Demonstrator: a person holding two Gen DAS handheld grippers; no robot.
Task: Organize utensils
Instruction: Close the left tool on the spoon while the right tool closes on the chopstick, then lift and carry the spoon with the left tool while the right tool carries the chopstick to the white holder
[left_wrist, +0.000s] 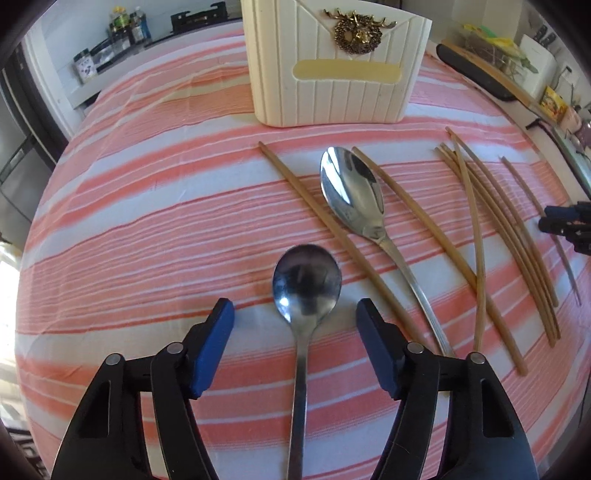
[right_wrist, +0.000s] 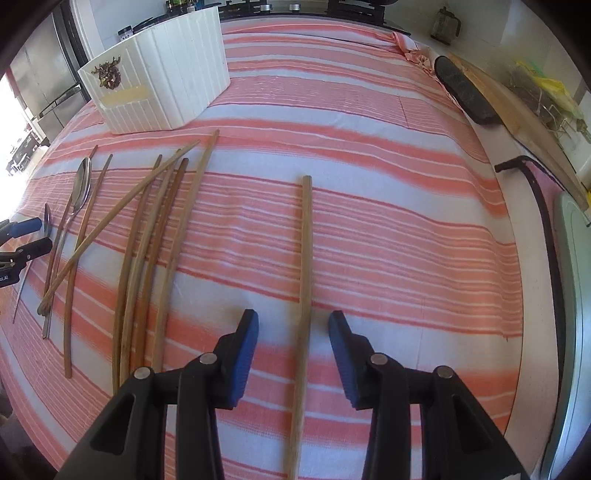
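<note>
On the striped cloth a small steel spoon (left_wrist: 306, 284) lies between the fingers of my left gripper (left_wrist: 295, 310), which is open with its pads clear of the handle. A larger spoon (left_wrist: 351, 188) lies just beyond, flanked by two wooden chopsticks (left_wrist: 314, 206). More chopsticks (left_wrist: 506, 236) lie in a loose bundle to the right. In the right wrist view my right gripper (right_wrist: 293, 321) is open around a single chopstick (right_wrist: 306, 258), and its pads do not touch it. The bundle (right_wrist: 155, 240) lies to its left. A white ribbed holder (left_wrist: 332, 62) (right_wrist: 162, 81) stands at the back.
A dark board (right_wrist: 461, 92) and a wooden board lie along the table's right edge beside a black cord (right_wrist: 543, 206). Bottles and jars (left_wrist: 125, 26) stand on a counter behind. The other gripper shows at the right edge of the left wrist view and the left edge of the right wrist view.
</note>
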